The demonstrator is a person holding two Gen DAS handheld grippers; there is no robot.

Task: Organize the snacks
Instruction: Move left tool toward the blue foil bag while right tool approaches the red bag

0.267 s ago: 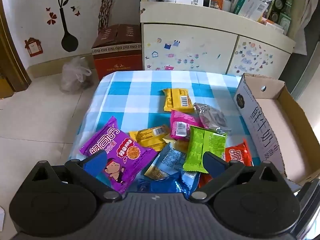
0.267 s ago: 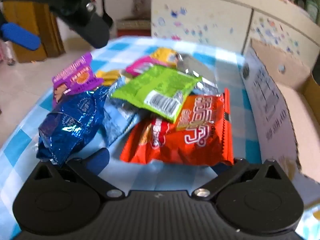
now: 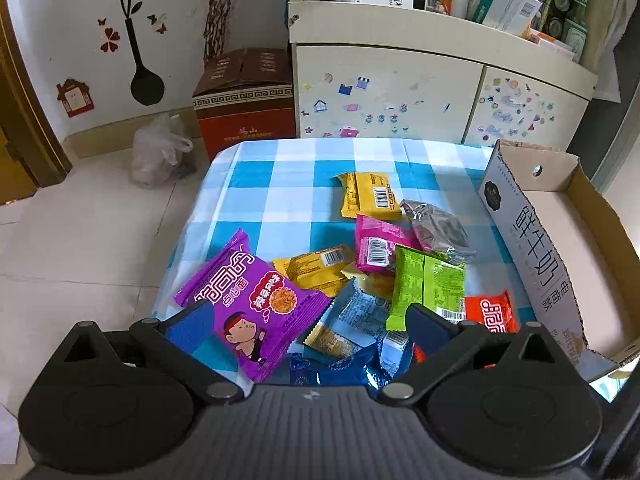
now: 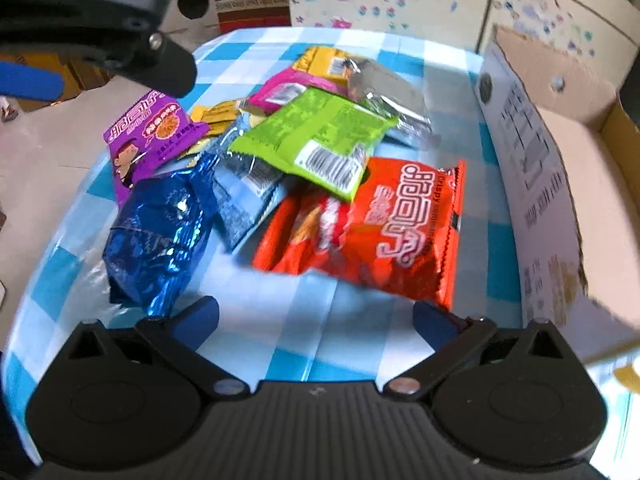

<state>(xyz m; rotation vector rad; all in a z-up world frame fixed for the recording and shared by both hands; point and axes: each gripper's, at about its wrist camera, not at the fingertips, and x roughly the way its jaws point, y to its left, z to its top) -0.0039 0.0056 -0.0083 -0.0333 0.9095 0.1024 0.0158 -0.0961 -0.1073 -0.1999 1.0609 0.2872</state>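
Note:
Several snack packets lie in a heap on the blue-checked table (image 3: 280, 184): purple (image 3: 256, 300), green (image 3: 428, 284), red (image 4: 384, 224), blue foil (image 4: 160, 232), yellow (image 3: 368, 196), pink (image 3: 380, 244) and silver (image 3: 440, 228). An open cardboard box (image 3: 528, 240) stands at the right edge with nothing visible inside. My left gripper (image 3: 308, 318) hangs open above the near side of the heap, over the purple packet. One of its blue fingers (image 4: 28, 80) shows at the upper left of the right wrist view. My right gripper (image 4: 316, 314) is open, low over the cloth, just short of the red packet.
Behind the table stands a cream cabinet (image 3: 400, 96) with stickers, its top crowded with boxes. On the tiled floor to the left are a red-brown carton (image 3: 244, 96) and a plastic bag (image 3: 156, 152). The table's left edge drops to the floor.
The heap sits a little higher in the right wrist view, so that gripper has shifted slightly. The left wrist view is almost the same. Both grippers hold nothing.

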